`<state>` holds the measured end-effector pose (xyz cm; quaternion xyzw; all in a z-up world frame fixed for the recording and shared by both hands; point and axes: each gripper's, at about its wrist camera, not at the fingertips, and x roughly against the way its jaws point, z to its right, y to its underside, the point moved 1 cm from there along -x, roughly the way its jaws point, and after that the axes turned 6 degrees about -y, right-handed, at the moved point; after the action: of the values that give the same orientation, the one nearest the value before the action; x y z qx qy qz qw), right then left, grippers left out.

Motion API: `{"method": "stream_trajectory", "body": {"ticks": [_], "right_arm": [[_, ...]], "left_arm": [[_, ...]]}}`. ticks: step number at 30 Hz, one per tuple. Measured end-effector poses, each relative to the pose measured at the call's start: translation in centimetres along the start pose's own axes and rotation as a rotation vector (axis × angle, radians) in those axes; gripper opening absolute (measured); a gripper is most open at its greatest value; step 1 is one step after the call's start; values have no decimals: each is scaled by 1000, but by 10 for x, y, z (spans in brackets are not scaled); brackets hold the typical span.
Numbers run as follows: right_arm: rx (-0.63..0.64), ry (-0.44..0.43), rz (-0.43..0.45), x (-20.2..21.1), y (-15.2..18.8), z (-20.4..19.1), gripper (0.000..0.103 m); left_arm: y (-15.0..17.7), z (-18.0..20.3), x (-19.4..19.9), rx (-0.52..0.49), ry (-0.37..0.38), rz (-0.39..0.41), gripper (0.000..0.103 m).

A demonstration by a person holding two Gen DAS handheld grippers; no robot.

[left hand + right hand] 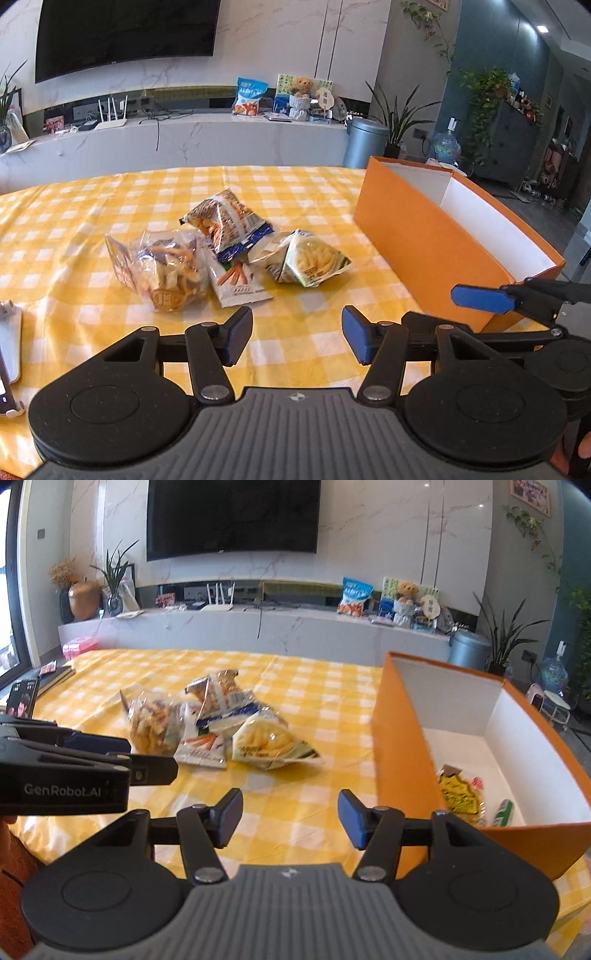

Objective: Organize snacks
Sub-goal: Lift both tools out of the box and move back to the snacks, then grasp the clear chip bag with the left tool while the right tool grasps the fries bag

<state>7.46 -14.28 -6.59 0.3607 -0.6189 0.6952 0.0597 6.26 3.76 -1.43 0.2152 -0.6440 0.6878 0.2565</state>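
Note:
Several snack bags lie in a heap on the yellow checked tablecloth: a clear bag of fries-like sticks, a blue-and-white bag, a flat carrot-print packet and a pale chip bag. An orange box with a white inside stands to the right. In the right wrist view the box holds a yellow packet and a green one. My left gripper is open and empty, short of the heap. My right gripper is open and empty, between heap and box.
A phone on a stand sits at the table's left edge. Behind the table runs a white TV console with a router, a snack bag and a teddy bear. A grey bin and plants stand behind the box.

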Motion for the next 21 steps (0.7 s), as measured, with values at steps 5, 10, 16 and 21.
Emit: {"method": "stream_trajectory", "body": {"ticks": [5, 10, 16, 21], "right_arm": [[-26, -36, -43, -14, 3, -2, 56], [-28, -42, -84, -30, 1, -3, 56], [-23, -41, -98, -48, -9, -2, 56], [-26, -34, -98, -63, -20, 3, 57]], "left_arm": [[3, -8, -7, 9, -11, -21, 67], [4, -16, -14, 25, -34, -33, 67], [0, -31, -24, 58, -65, -38, 71], [-8, -43, -34, 60, -106, -23, 71]]}}
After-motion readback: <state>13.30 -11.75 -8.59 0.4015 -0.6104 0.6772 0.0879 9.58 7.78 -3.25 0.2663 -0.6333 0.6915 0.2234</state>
